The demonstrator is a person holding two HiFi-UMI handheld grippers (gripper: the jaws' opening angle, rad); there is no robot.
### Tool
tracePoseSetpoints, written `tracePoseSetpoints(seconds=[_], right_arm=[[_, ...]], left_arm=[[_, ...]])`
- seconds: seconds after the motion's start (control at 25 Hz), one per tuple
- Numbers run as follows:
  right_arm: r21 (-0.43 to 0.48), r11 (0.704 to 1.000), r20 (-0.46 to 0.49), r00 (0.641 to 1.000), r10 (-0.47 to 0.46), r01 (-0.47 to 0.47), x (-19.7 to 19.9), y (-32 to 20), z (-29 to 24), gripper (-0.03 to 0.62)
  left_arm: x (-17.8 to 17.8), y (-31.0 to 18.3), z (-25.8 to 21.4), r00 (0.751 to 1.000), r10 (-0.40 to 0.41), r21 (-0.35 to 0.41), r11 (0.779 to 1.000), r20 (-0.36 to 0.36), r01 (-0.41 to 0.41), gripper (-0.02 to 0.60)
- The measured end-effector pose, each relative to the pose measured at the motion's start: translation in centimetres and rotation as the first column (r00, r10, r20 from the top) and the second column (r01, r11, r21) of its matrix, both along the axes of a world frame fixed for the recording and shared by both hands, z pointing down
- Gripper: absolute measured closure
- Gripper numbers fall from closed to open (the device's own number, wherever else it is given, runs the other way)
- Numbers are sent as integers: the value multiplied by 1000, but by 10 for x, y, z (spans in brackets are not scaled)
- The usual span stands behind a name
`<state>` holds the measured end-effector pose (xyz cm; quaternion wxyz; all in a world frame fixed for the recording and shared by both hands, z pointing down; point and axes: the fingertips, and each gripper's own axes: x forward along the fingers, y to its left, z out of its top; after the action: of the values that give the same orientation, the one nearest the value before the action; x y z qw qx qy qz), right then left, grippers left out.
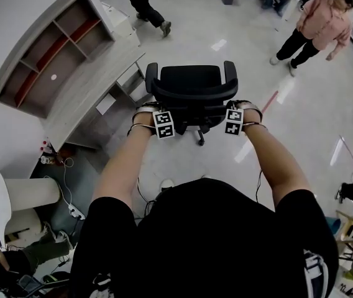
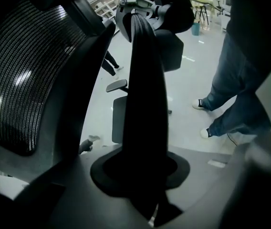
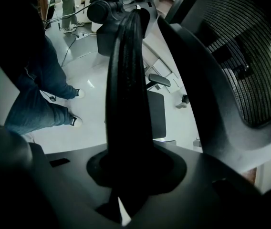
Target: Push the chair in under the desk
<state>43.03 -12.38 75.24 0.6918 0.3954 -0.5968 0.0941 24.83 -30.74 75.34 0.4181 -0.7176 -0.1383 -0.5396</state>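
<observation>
Overhead first, from the head view. Both arms reach forward, and the left gripper and right gripper are set on the backrest of a black office chair, one at each side of its top edge. The seat and both armrests lie just beyond the grippers. The chair stands on the open floor, not under anything. The surface, a pale wood desk with a shelf unit on it, lies ahead and well off to the left of the left gripper. The chair's nearest armrest is near the surface's corner but apart from it. Two bystanders stand farther off across the floor, beyond the chair.

Left gripper view. A dark bar of the chair fills the middle between the jaws, and the jaws are closed against it. It runs straight away to the other gripper at the top of the view. The mesh panel of the backrest curves along the left. A person's legs in jeans stand on the right.

Right gripper view. This is a mirror of the same finding. The jaws are clamped on the dark bar, with mesh to the right and the jeans to the left.
</observation>
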Motion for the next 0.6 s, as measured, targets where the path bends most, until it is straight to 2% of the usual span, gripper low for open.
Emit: tracePoseSetpoints(seconds=[0.24,0.6], right_arm=[[2,1000,4,1000,-20,20,-13,5,-3,510],[5,996,-1,996,-87,87,-51,21,-1,510]], left_arm=[[-15,8,-2,1000,-16,0,1000,3,16,486],[-63,36,-2,997,-74,2,997,-10,74,486]])
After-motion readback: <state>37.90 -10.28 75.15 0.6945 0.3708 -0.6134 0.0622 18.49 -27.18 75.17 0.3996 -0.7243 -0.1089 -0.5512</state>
